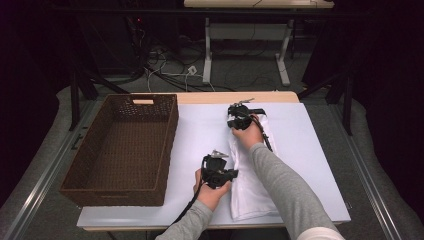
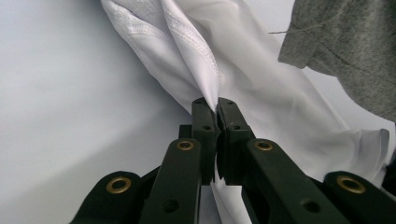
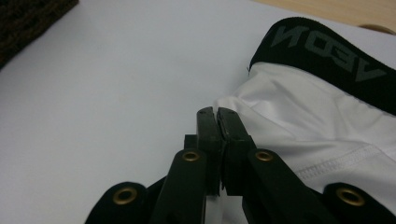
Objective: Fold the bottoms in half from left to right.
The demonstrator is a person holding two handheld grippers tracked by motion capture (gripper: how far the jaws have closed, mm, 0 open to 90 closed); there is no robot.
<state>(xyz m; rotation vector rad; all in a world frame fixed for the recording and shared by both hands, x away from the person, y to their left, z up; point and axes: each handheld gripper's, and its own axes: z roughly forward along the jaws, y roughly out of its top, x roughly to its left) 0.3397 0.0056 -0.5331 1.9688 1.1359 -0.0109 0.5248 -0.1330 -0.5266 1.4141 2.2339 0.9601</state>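
The white garment (image 1: 250, 185) lies lengthwise on the right half of the pale table top (image 1: 195, 135), its near end close to the table's front edge and its far end running away toward the back. It is a folded piece of white cloth with stitched hems and a black elastic waistband (image 3: 327, 60) at the far end. The band carries grey capital letters, seen upside down in the right gripper view; only part of the word is readable, something like "NOVE", and the rest runs out of view.

At the far left of the table stands a dark brown wicker basket (image 1: 80, 165) with a cut-out handle in its far wall, well apart from the garment.

Next comes the left gripper (image 1: 218, 172), at the garment's left edge near its front end. In the left gripper view its jaws are pressed together on a gathered fold of the white cloth (image 2: 205, 70), which rises from between the tips. A grey sleeve (image 2: 350, 51) crosses the upper right corner of that view.

Further right and farther back, the right gripper (image 1: 239, 120) sits at the waistband end. Its jaws are closed together at the garment's left edge, just below the band, pinching the white cloth (image 3: 299, 121).
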